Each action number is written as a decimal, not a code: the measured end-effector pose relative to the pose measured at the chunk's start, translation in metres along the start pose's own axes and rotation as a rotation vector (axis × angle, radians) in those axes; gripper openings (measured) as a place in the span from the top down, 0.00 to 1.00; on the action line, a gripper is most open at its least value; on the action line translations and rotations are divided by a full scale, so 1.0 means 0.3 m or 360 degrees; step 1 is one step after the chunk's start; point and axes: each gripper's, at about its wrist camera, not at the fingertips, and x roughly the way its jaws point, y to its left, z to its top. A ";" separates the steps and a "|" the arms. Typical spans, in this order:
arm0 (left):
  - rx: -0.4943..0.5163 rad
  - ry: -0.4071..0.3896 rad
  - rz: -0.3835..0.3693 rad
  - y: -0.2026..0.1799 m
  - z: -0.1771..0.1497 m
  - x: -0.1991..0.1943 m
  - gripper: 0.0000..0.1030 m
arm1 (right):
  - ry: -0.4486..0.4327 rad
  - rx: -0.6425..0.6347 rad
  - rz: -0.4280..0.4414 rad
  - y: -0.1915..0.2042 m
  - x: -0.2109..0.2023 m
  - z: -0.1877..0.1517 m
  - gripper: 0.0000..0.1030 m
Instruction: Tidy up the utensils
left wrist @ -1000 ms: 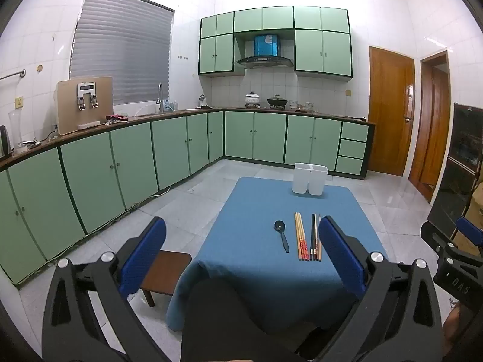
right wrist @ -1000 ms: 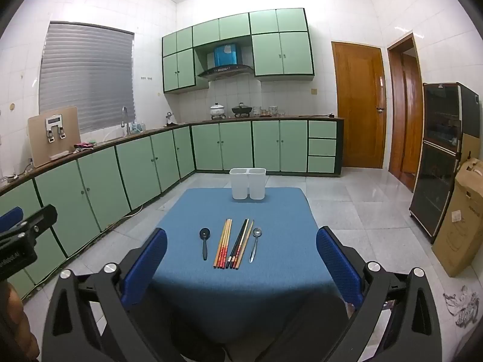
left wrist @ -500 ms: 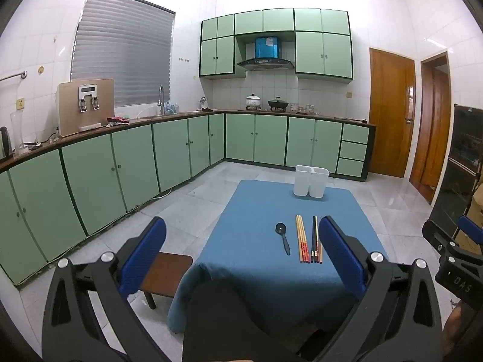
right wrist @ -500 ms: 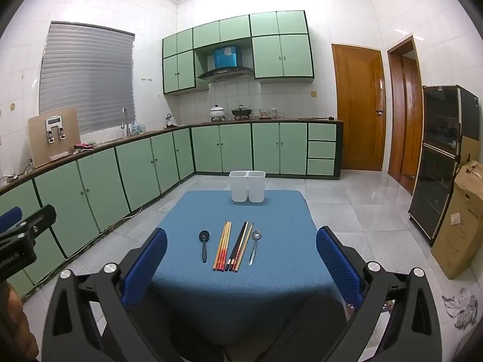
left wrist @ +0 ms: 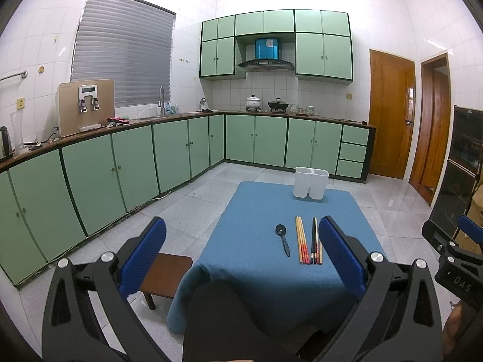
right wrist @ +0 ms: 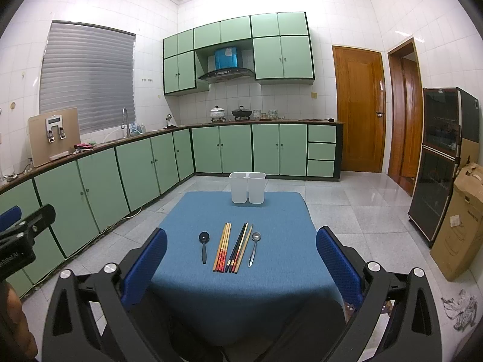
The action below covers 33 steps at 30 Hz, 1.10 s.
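Note:
A low table with a blue cloth carries a row of utensils: a black spoon, wooden chopsticks with red ends, dark chopsticks and a metal spoon. A white two-compartment holder stands at the far edge. In the left wrist view the black spoon, the chopsticks and the holder show. My left gripper and right gripper are both open and empty, held short of the table's near edge.
A small brown stool stands left of the table. Green cabinets line the left and back walls. A black cabinet and a cardboard box stand at the right. The other gripper shows at each view's edge.
Both views have shifted slightly; the table and utensils sit a touch lower and nearer. Both grippers stay open and empty.

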 end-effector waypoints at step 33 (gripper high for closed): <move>-0.0010 -0.0004 -0.0002 0.015 0.007 -0.008 0.05 | -0.0003 -0.0004 0.0001 0.005 -0.012 0.012 0.06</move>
